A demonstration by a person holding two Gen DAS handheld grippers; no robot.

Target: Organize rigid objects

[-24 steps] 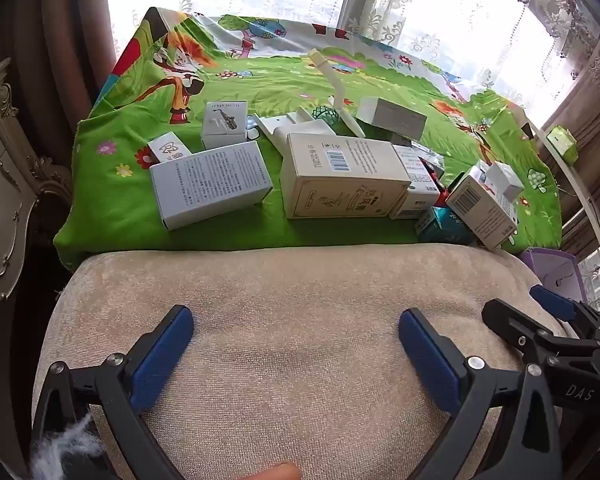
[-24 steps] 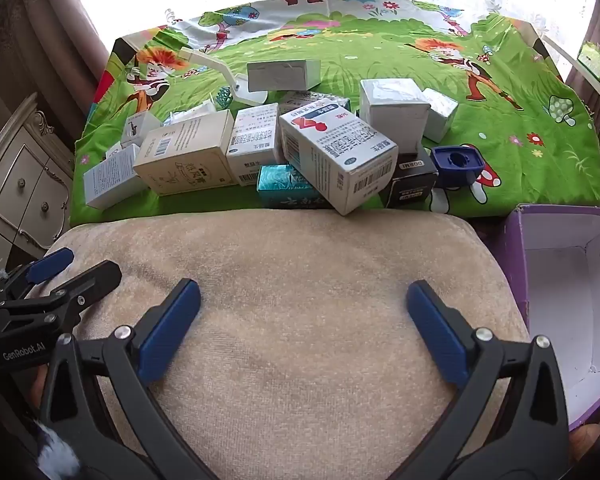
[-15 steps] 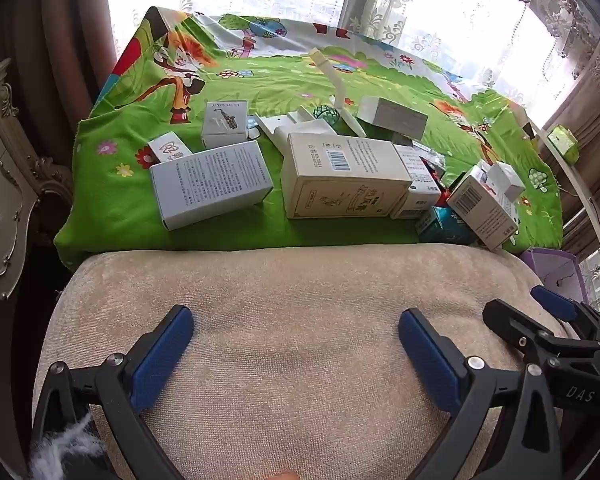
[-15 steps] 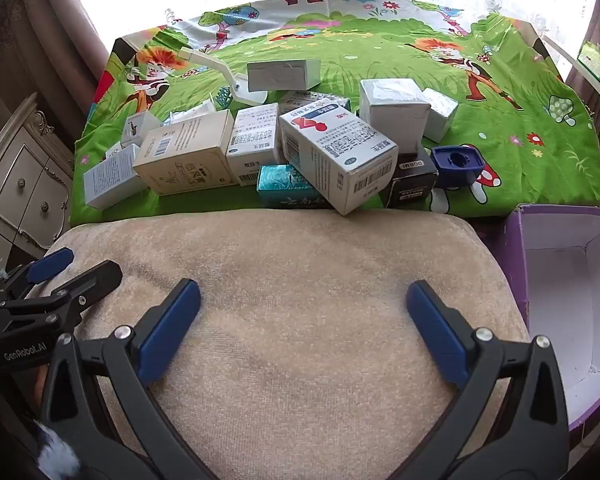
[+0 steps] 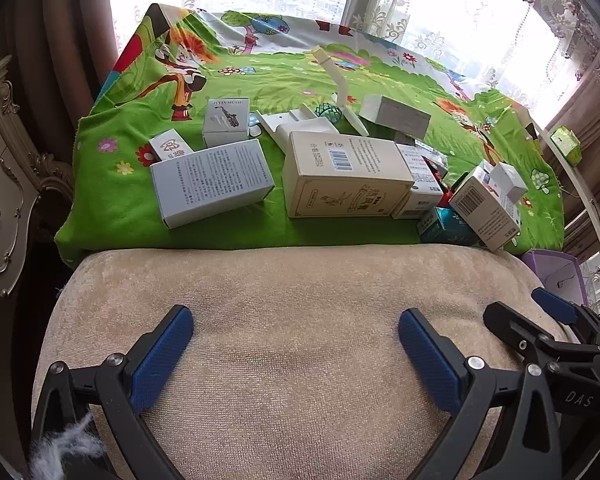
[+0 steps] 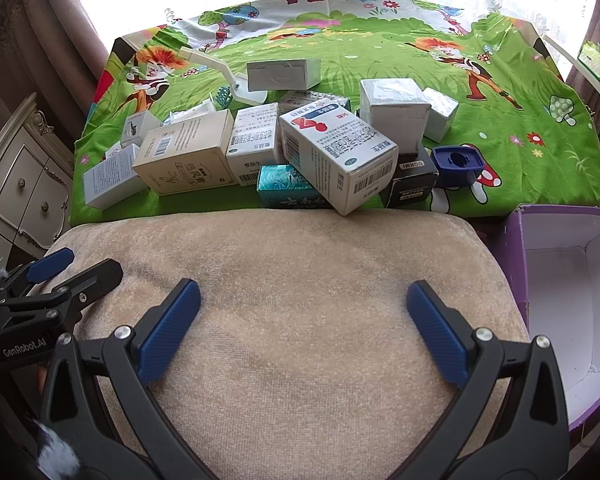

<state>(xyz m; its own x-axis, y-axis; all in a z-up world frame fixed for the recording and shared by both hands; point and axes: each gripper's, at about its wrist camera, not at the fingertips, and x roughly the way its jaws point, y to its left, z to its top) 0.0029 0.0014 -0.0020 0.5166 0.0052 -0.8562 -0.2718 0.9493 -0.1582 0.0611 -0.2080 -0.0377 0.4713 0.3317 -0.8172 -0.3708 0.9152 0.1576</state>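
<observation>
**Both tools wide over the cushion, boxes untouched**

Nothing has moved since the earlier frames: your tools and every box sit where they were.

Your left tool (image 5: pixel 296 344) hangs over the beige cushion (image 5: pixel 292 292) with its blue pads spread wide and nothing between them. Your right tool (image 6: pixel 304 324) hangs the same way, wide and holding nothing, just to the right of the left one; each shows at the edge of the other's view.

The boxes lie on the green cartoon cloth (image 5: pixel 112 184) beyond the cushion, crowded along the cloth's near edge. At the left of that edge lies the grey box (image 5: pixel 212 182), apart from the rest, with a small red-logo box (image 5: pixel 168 148) and a saxophone box (image 5: pixel 225 121) just behind it. At the middle sits the beige box (image 5: pixel 346 176). Right of it, the white medicine box (image 6: pixel 336 156) leans tilted over the teal box (image 6: pixel 286 186), with a black box (image 6: pixel 414 184) and a blue cap (image 6: pixel 456 162) further right. A white cube (image 6: pixel 392 114) stands behind them.

The purple bin (image 6: pixel 514 256) stands off the cushion's right side, its white inside showing.
</observation>
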